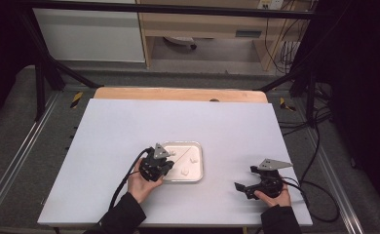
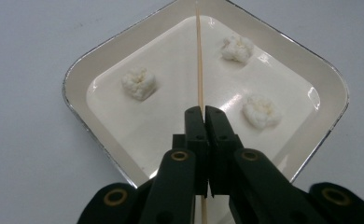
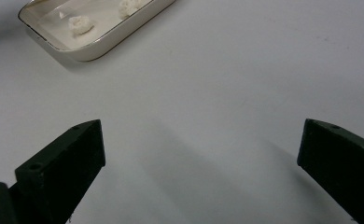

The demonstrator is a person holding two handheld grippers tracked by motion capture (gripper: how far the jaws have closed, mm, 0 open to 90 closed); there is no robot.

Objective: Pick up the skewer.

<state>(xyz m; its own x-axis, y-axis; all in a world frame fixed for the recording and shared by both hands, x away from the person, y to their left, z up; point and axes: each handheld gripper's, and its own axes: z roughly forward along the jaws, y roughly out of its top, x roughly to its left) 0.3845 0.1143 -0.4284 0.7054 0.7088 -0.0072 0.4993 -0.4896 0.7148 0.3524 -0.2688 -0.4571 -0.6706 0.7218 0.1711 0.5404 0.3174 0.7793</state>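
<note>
A cream square tray [image 2: 101, 60] [image 1: 200, 165] [image 3: 124, 32] with a silver rim sits mid-table and holds three white crumbly lumps [image 2: 139, 83] [image 2: 237, 47] [image 2: 262, 111]. My left gripper [image 2: 204, 110] [image 1: 160, 165] hovers over the tray's near left edge, shut on a thin wooden skewer [image 2: 199, 56] that runs straight ahead across the tray. My right gripper [image 3: 201, 144] [image 1: 246, 187] rests low over bare table to the right of the tray, jaws wide open with nothing between them.
The white tabletop [image 1: 129, 126] stretches all round the tray, with a wooden strip [image 1: 178, 94] at its far edge. Black frame legs, cables [image 1: 319, 146] and metal rails flank the table. A cabinet stands behind it.
</note>
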